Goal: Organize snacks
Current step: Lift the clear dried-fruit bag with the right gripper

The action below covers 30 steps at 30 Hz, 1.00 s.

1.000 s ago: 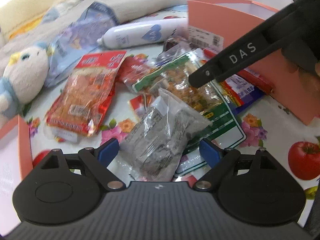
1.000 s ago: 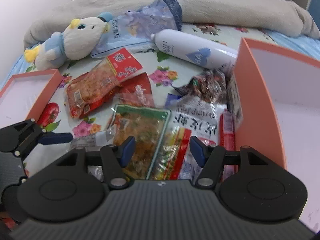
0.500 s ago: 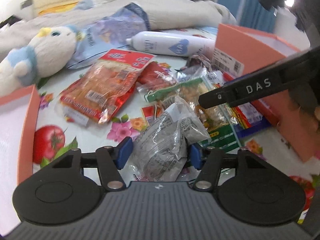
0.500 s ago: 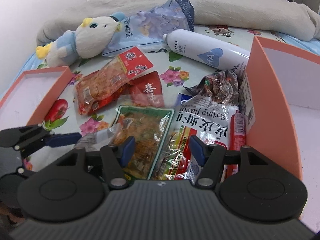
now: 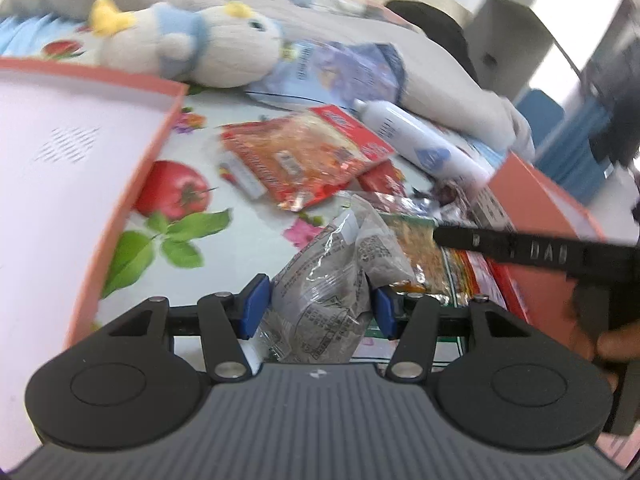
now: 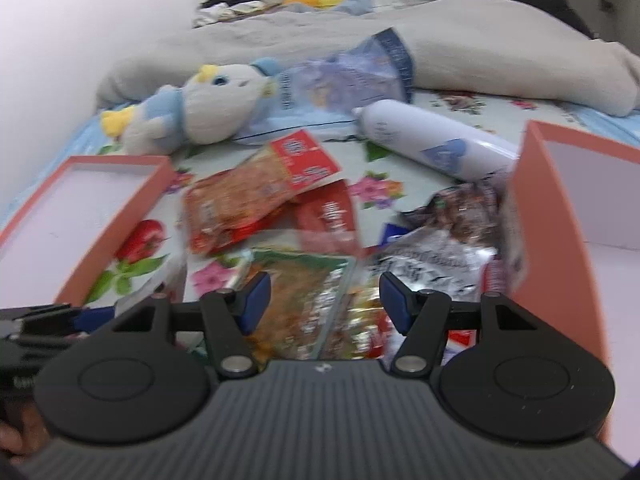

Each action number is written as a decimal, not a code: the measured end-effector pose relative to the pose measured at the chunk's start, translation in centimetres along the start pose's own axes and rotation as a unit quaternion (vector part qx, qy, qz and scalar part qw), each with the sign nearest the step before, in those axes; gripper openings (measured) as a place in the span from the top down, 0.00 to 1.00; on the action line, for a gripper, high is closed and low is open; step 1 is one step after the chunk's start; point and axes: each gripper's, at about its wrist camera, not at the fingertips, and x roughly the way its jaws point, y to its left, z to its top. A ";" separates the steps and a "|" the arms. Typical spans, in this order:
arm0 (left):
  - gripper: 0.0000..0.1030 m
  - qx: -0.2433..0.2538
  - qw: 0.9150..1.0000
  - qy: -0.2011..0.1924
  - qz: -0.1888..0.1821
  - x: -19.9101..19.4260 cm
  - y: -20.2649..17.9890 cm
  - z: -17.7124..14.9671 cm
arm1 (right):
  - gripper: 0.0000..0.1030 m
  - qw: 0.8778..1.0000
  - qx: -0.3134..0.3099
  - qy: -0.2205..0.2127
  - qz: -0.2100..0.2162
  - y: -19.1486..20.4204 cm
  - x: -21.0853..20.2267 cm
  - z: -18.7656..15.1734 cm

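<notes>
Between closing left jaws: crinkly clear snack packet [image 5: 326, 280].

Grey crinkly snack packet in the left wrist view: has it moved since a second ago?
Yes. The grey packet, between the closing left gripper fingers, has come off the green-edged packet toward the shallow orange tray.

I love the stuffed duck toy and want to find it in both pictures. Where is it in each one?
Left wrist view: the plush duck lies near the top, left of middle, beyond the far edge of the shallow orange box.
Right wrist view: the duck lies upper left, behind that same box.
Shared landmark: the white bottle lying on its side, to the duck's right in both.
</notes>
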 end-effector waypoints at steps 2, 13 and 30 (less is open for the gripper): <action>0.42 -0.021 1.000 -0.005 0.006 -0.7 0.7 0.0 | 0.33 1.000 0.000 0.009 -0.002 0.3 0.8 -0.3; 0.43 -0.037 0.999 -0.012 0.017 -2.4 1.9 -0.5 | 0.14 0.993 -0.110 -0.005 -0.044 4.1 4.1 -2.0; 0.44 -0.051 0.998 -0.016 0.029 -2.6 1.5 -0.8 | 0.54 0.999 -0.045 0.013 -0.008 3.8 3.4 -2.9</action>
